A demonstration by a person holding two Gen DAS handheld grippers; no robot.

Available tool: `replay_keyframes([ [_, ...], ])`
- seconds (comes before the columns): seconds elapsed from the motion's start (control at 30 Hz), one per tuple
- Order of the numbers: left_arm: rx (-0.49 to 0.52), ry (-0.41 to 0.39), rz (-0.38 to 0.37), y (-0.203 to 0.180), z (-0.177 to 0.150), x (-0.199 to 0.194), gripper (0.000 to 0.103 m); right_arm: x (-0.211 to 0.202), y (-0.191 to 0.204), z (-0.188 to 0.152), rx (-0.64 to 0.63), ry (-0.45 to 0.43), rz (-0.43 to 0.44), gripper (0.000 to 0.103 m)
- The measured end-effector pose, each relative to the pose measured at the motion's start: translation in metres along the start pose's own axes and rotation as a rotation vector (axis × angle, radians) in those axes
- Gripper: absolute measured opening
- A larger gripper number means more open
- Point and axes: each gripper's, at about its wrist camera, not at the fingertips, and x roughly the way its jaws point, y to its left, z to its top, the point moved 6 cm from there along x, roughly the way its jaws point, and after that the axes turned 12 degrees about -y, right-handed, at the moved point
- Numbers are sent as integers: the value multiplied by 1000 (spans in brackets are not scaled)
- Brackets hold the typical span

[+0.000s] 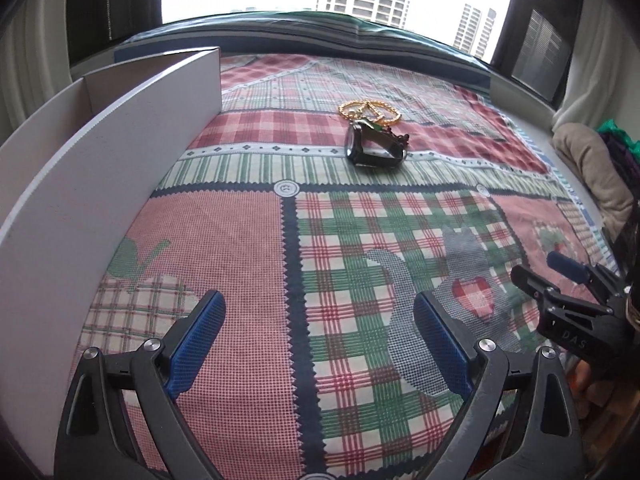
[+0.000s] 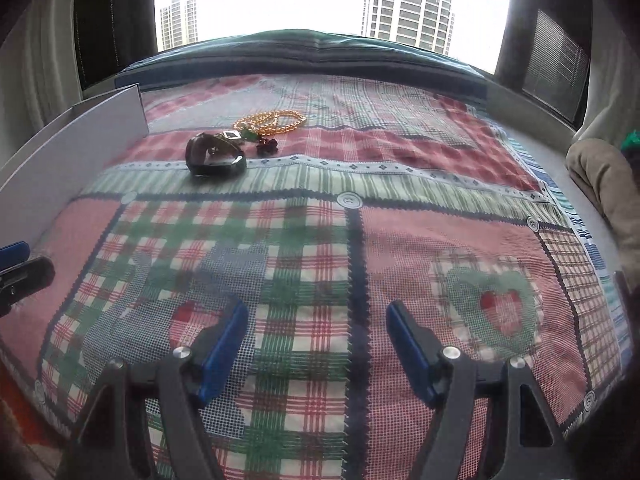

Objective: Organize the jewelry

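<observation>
Well apart from watch [image 1: 374, 148] & gold beads [image 1: 370, 112]: L tool [image 1: 320, 340] wide open, R tool [image 2: 318, 344] open, both empty.

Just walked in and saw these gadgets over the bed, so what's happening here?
A person holds two grippers above a patchwork quilt to sort jewelry. Nothing is held yet: the left gripper and right gripper both have empty, open jaws. The jewelry lies bunched farther up the quilt: a black watch, a gold bead strand behind it, and some small dark red and green pieces. A white box stands along the left edge, apparently where the pieces will go.
</observation>
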Motion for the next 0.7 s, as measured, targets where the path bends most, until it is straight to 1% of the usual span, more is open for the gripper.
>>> replay_keyframes([
  [0.2, 33, 26, 18, -3, -12, 9, 96, -1, 11, -4, -4, -9, 24, 73],
  [0.33, 24, 58, 16, -1, -18, 16, 96, 1, 14, -7, -3, -4, 35, 73],
  [0.53, 25, 100, 28, 0, -26, 25, 96, 2, 13, -9, -1, 0, 30, 73],
  [0.7, 55, 115, 45, -3, -28, 28, 99, 4, 10, -10, 5, 5, 25, 73],
])
